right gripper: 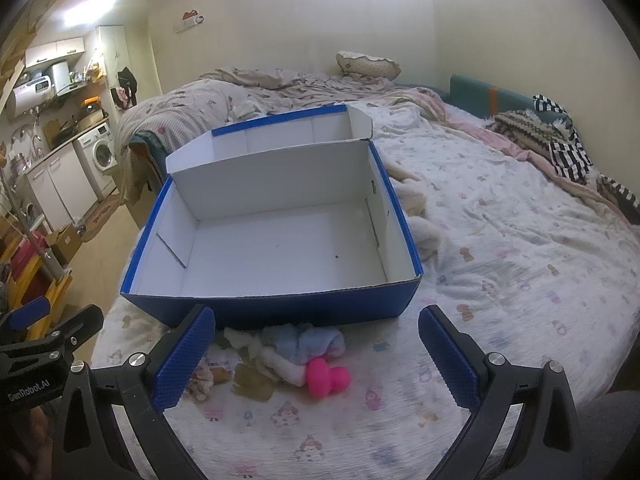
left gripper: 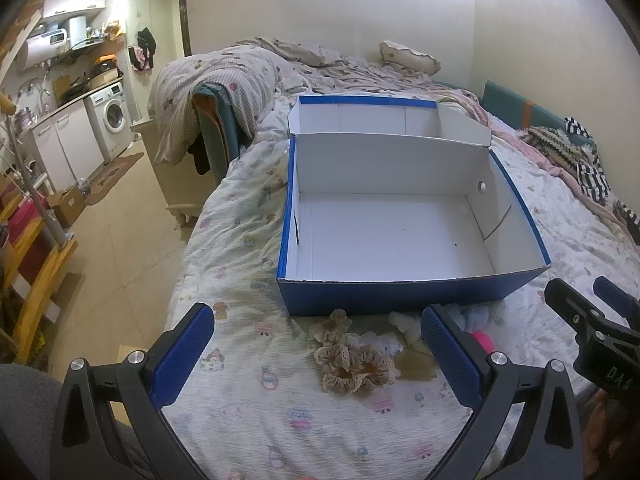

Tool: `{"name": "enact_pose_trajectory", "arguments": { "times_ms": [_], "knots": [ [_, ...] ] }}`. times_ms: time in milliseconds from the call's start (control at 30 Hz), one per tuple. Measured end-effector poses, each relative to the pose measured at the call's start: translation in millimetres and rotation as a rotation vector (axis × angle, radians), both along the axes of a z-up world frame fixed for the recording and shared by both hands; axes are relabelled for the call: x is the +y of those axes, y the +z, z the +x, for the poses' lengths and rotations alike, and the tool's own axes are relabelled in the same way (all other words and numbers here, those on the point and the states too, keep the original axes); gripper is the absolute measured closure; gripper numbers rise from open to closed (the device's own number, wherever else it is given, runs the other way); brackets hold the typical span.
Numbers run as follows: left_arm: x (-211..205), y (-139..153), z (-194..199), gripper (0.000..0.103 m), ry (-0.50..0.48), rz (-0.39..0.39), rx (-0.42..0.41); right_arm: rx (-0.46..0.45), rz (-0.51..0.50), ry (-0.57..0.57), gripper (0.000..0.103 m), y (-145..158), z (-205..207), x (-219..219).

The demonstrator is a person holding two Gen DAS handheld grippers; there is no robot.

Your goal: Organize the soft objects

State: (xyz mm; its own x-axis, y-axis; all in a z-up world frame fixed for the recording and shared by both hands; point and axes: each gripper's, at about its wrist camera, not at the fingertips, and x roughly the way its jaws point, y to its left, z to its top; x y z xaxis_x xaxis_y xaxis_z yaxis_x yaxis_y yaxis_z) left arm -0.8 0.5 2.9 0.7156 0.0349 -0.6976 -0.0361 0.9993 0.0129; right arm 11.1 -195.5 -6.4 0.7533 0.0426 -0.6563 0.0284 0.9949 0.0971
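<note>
Soft objects lie in a small loose heap on the bed sheet (left gripper: 248,412), just in front of the near wall of an open blue shoebox (left gripper: 400,292) whose white inside holds nothing that I can see. From left to right the heap runs: two beige lace scrunchies (left gripper: 352,368), one nearer the box and a larger one nearer me; a yellowish translucent piece (right gripper: 252,384) that I cannot identify; a pale blue and white fluffy cloth (right gripper: 304,344); and a bright pink rounded toy (right gripper: 328,378) touching the cloth's near edge. The heap's long axis runs side to side, parallel to the box's front wall.

The left gripper (left gripper: 316,356) has its blue-padded fingers spread wide and empty, with the scrunchies lying straight ahead between the fingertips, a little toward its right finger. The right gripper (right gripper: 316,356) is likewise spread wide and holds nothing; the fluffy cloth and pink toy sit between its fingers, toward the left one. Both tools hover above the sheet, close side by side, each visible at the edge of the other's view.

My judgement: nothing is sorted yet. Each hand is nearest its own end of the heap, so the left suits the scrunchies and the right the pink toy or cloth, each then a short lift forward over the box wall
</note>
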Motion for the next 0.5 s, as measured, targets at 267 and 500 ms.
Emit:
{"name": "enact_pose_trajectory", "arguments": {
  "times_ms": [267,500],
  "knots": [
    [-0.7,0.8,0.0,0.000,-0.001,0.002,-0.001,0.002,0.001,-0.001,0.000,0.2,0.2,-0.5],
    [-0.7,0.7,-0.2,0.000,0.000,0.002,-0.001,0.001,0.001,-0.001,0.000,0.6,0.4,-0.7]
  ]
}}
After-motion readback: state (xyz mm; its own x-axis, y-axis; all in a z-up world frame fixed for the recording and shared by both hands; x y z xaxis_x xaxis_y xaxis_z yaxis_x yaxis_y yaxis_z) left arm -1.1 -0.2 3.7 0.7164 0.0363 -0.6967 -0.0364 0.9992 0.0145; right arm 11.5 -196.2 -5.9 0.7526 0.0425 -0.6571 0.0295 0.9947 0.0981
